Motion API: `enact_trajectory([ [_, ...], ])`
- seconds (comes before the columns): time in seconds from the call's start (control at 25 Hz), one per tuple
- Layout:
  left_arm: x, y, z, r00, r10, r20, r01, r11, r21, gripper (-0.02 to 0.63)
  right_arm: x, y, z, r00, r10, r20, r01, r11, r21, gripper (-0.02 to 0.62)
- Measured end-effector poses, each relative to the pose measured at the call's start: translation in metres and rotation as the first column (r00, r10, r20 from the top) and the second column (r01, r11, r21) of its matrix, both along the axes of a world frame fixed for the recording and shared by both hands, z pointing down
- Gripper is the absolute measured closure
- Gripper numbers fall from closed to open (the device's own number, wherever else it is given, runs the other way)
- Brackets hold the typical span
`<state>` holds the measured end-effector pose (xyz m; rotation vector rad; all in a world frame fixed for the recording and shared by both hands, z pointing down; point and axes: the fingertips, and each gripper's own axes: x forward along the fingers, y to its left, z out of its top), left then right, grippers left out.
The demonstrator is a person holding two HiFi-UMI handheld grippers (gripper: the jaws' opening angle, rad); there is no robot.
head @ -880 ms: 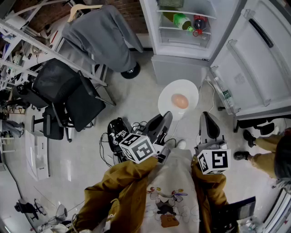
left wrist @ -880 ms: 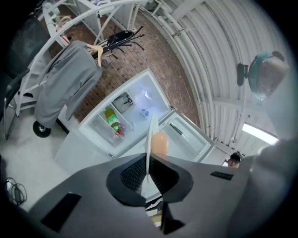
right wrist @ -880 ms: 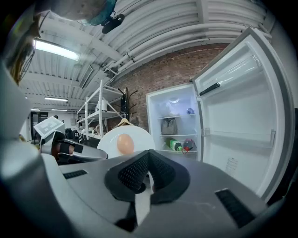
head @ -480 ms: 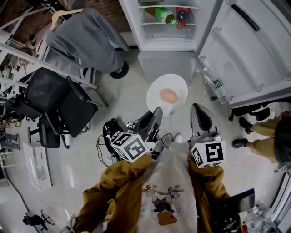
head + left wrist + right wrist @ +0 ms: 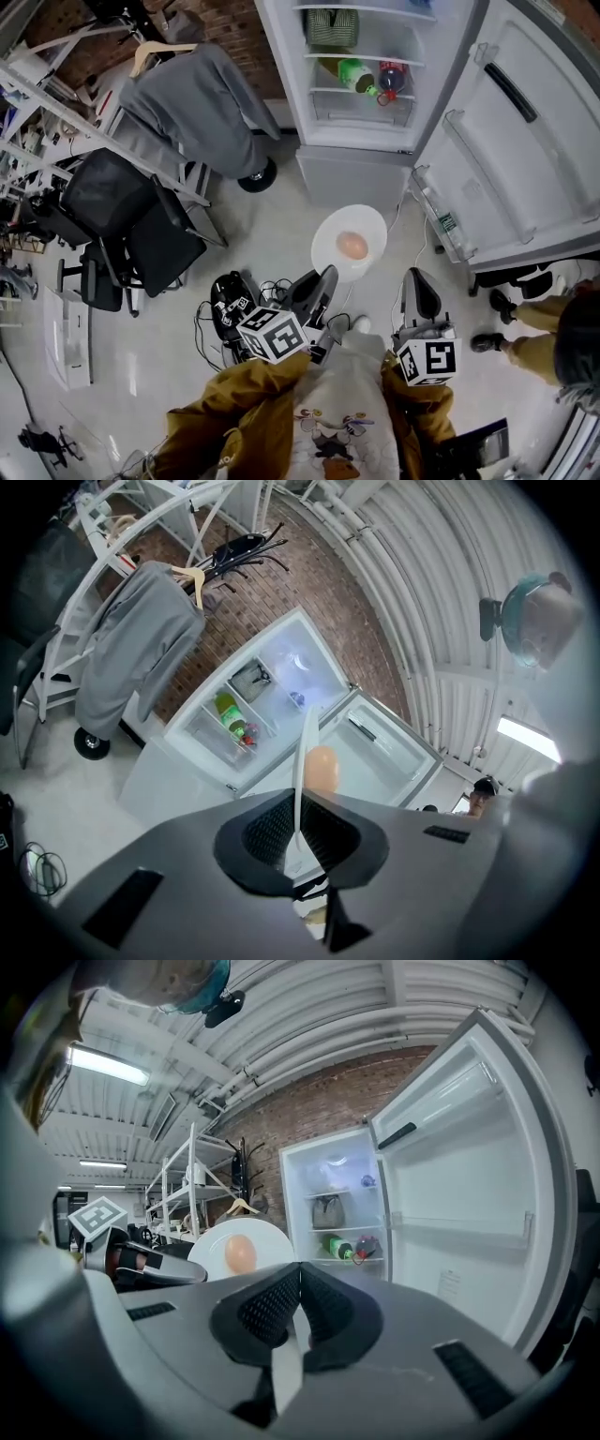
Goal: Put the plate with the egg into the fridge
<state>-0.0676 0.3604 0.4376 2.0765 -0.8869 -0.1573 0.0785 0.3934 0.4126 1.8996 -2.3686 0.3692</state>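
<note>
A white plate (image 5: 349,242) with a brown egg (image 5: 352,246) on it hangs over the floor in front of the open fridge (image 5: 361,103). My left gripper (image 5: 330,274) is shut on the plate's near rim. In the left gripper view the plate (image 5: 302,752) stands edge-on between the jaws, with the egg (image 5: 322,767) beside it. My right gripper (image 5: 415,275) is to the right of the plate, shut, with nothing in it. The right gripper view shows its jaws (image 5: 300,1277) closed together, and the plate (image 5: 246,1237) and egg (image 5: 240,1253) to the left.
The fridge door (image 5: 511,141) stands wide open to the right. A green bottle (image 5: 354,73), a dark bottle (image 5: 390,77) and a green bag (image 5: 330,26) sit on the fridge shelves. A grey jacket (image 5: 202,94), black chairs (image 5: 131,206) and floor cables (image 5: 234,305) are at left. Another person's legs (image 5: 530,328) stand at right.
The head view has tilted up, so more of the fridge's inside shows. The plate stays in my left gripper's hold, and both grippers keep their places beside it.
</note>
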Motion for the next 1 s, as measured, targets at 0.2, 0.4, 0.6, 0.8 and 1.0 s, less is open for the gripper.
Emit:
enact_trajectory([
  [0.2,-0.001,0.01,0.008,0.998,-0.059,0.017,0.059,0.998,-0.015,0.591,0.024,0.003,0.007,0.999,-0.034,-0.03,0.034,0.999,0.0,0.592],
  [0.4,-0.005,-0.003,0.021,0.993,-0.119,0.025,0.12,0.992,-0.048,0.591,0.028,-0.014,0.015,0.997,-0.064,-0.042,0.064,0.998,-0.013,0.592],
  [0.6,-0.004,-0.057,0.017,0.993,-0.119,0.014,0.12,0.992,-0.025,0.591,0.021,-0.057,0.012,0.996,-0.074,-0.058,0.074,0.997,0.001,0.592],
  [0.8,0.001,-0.135,0.014,0.998,-0.061,-0.014,0.061,0.998,-0.017,0.589,0.017,-0.126,0.011,0.998,-0.033,-0.055,0.033,0.999,0.001,0.592],
  [1.0,0.002,-0.215,0.005,1.0,0.001,-0.026,0.0,1.0,0.014,0.591,0.003,-0.197,0.014,1.0,-0.01,-0.019,0.009,1.0,-0.01,0.592],
])
